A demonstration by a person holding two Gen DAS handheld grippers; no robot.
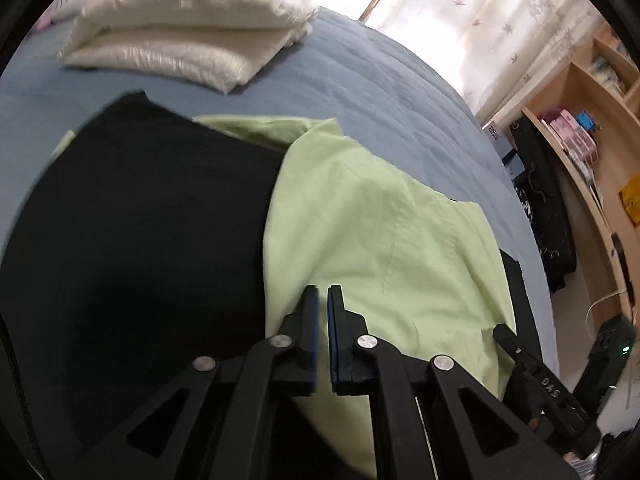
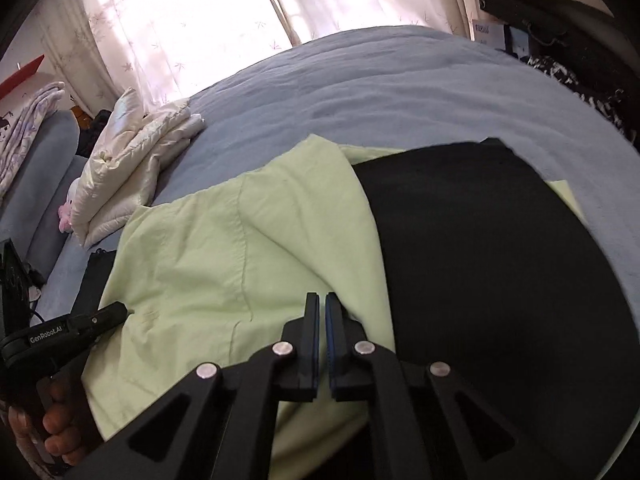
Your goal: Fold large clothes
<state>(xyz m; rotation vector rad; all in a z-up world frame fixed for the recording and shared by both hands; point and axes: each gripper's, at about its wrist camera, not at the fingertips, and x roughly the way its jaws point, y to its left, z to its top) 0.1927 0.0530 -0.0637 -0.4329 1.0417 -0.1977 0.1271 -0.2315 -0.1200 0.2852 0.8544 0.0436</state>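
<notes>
A light green garment (image 1: 380,240) lies spread on the blue bed (image 1: 380,92), and a black garment (image 1: 140,220) lies over part of it. In the left wrist view my left gripper (image 1: 323,293) hovers over the green cloth with its jaws shut and no fabric visibly pinched. My right gripper (image 1: 502,334) touches the green garment's right edge. In the right wrist view the right gripper (image 2: 322,299) is shut above the green garment (image 2: 208,248), beside the black garment (image 2: 500,260). The left gripper (image 2: 120,309), held by a hand (image 2: 52,432), rests at the green cloth's left edge.
A folded white quilt (image 1: 180,32) lies at the head of the bed, also seen as the quilt (image 2: 132,168) in the right wrist view. Wooden shelves (image 1: 592,140) and dark bags (image 1: 544,208) stand beside the bed. Curtains (image 2: 180,20) cover the window beyond.
</notes>
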